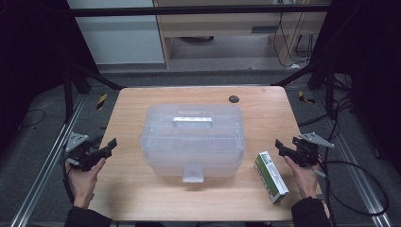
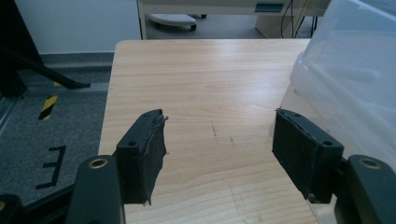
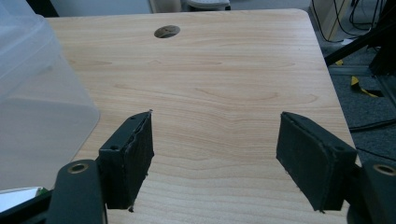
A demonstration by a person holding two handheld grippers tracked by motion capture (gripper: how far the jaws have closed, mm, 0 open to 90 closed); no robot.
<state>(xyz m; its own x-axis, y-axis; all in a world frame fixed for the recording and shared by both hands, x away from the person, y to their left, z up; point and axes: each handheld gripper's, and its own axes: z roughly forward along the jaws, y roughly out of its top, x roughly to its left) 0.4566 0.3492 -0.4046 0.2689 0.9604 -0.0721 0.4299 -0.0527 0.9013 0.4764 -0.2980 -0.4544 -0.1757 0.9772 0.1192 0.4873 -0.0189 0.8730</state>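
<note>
A wooden table point(image 1: 142, 189) is seen from above. A lidded translucent bin point(image 1: 193, 139), its handle on top and its latch toward the near edge, is set at the table's middle. A green-and-white carton point(image 1: 271, 177) is laid flat near the near right corner, just beside the bin. The left gripper point(image 1: 111, 144) is held at the left edge, its jaws spread wide with nothing between them. The right gripper point(image 1: 280, 146) is held by the right edge, just above the carton, likewise agape and empty. A dark hole point(image 1: 233, 99) is set near the far edge.
</note>
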